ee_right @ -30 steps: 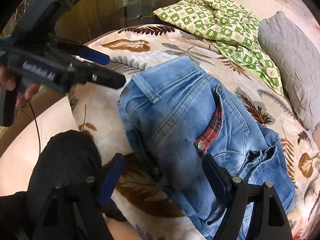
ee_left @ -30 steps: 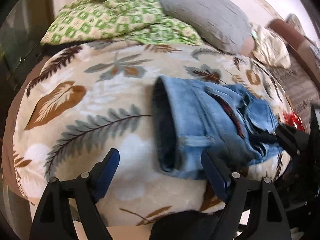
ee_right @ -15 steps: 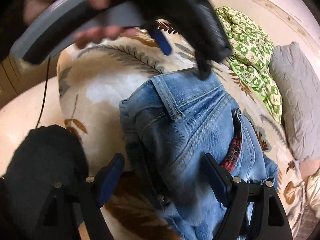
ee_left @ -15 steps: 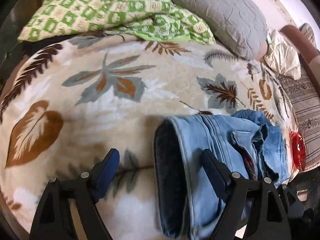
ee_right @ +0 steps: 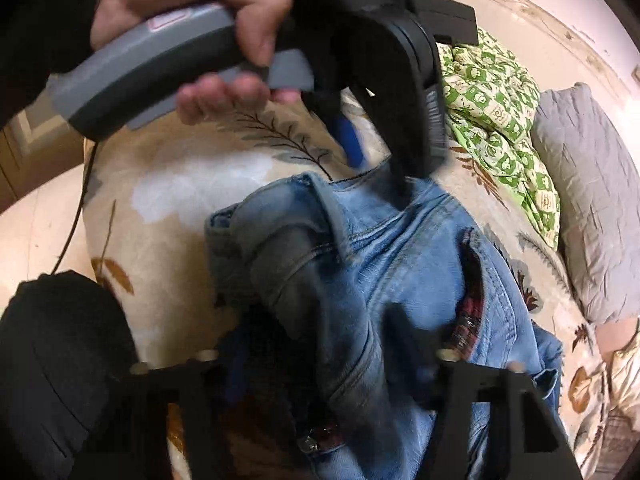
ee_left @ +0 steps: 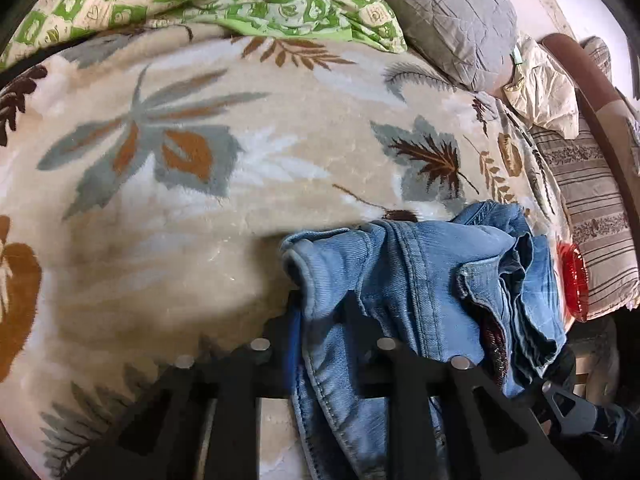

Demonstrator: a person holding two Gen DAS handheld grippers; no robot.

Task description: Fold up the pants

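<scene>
We hold the bunched, faded light-blue denim pants (ee_left: 424, 280) at lower centre, left tongs (ee_left: 320, 312) and right tongs (ee_right: 320, 344) both pinching folds of cloth.

No text, brand or number can be read. The left gripper's (ee_right: 376, 152) grey handle carries a small pinkish label, too blurred and half covered by the hand (ee_right: 192, 20) to read.

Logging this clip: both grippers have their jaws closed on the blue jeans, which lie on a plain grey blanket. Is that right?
Not quite. The blanket is cream with a leaf pattern, not plain grey, as the left wrist view shows. The rest holds: the left gripper and right gripper are closed on the jeans.
</scene>
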